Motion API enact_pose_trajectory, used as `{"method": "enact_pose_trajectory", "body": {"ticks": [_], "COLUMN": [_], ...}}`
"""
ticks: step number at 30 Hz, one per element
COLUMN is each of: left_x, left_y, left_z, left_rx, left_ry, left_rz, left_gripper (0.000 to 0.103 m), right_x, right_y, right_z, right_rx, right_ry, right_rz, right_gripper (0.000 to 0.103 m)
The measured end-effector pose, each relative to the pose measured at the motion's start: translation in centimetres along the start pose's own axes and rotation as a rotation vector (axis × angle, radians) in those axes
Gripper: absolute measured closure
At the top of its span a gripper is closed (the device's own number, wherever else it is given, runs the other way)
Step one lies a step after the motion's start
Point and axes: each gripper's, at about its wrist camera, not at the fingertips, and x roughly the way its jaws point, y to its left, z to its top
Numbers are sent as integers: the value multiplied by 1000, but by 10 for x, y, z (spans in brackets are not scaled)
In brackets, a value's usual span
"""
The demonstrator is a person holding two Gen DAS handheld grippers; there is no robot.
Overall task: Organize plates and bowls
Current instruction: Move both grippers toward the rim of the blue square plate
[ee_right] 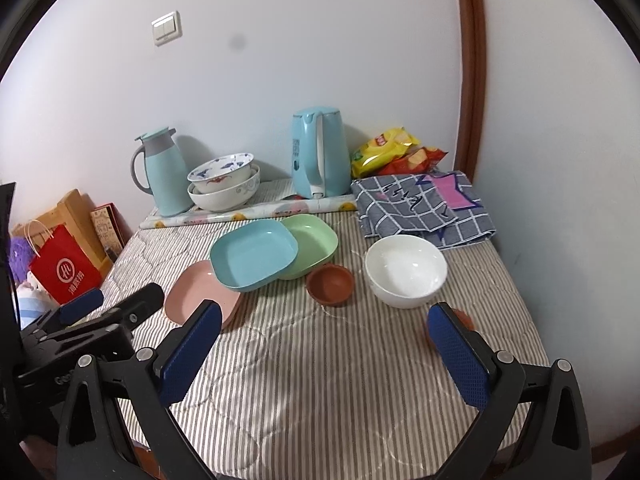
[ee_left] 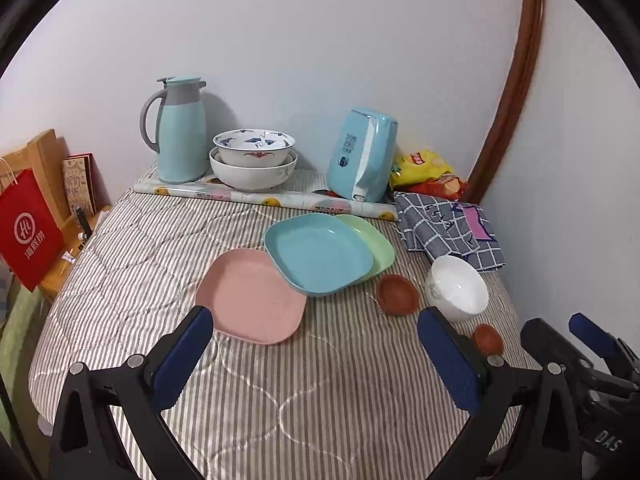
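On the striped cloth lie a pink plate (ee_left: 250, 296) (ee_right: 200, 292), and a blue plate (ee_left: 318, 258) (ee_right: 252, 254) resting on a green plate (ee_left: 378, 244) (ee_right: 316, 240). To their right stand a brown bowl (ee_left: 398, 294) (ee_right: 330, 284), a white bowl (ee_left: 456, 288) (ee_right: 404, 270) and a smaller brown bowl (ee_left: 488, 338) (ee_right: 464, 318). Two patterned bowls (ee_left: 254, 156) (ee_right: 224, 182) are nested at the back. My left gripper (ee_left: 316, 354) is open and empty, just short of the pink plate. My right gripper (ee_right: 324, 354) is open and empty, in front of the bowls.
A teal thermos jug (ee_left: 180, 132) (ee_right: 162, 172) and a blue kettle (ee_left: 362, 156) (ee_right: 320, 156) stand at the back by the wall. Snack bags (ee_left: 428, 172) (ee_right: 394, 152) and a checked cloth (ee_left: 448, 228) (ee_right: 420, 208) lie back right. A red paper bag (ee_left: 28, 228) (ee_right: 64, 268) stands off the left edge.
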Motion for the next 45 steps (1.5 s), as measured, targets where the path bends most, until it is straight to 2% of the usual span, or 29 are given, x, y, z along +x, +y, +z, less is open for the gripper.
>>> {"method": "enact_pose_trajectory", "body": {"ticks": [16,22,27,28,32,34,38,40,45], "left_x": [76,105,127,134,154,163,185,196,218], "left_y": [66,83,87,86,82,81,76,72,65], "left_z": [26,37,45,46,50,51,54,58,67], "left_rx": [-117,-141,-150,-146,-121,-119,-120,-109,-69], "left_ry": [88,104,123,131,147,154,166,173,180], "left_rz": [59,67,58,59,62,59,40,33,39], "left_gripper": [6,10,16,20,21,27,30,38,41], "right_x": [80,122,153,159,177,188,210,219,236], "right_y": [33,46,47,46,40,35,28,27,28], "right_z": [37,44,46,47,48,47,46,46,47], "right_rx": [-53,-51,-57,-56,-38,-27,0,1,5], "right_ry": [57,121,172,184,204,215,255,273,287], "right_rz": [45,71,78,80,77,75,79,83,96], "right_gripper": [3,14,30,32,33,34,44,46,51]}}
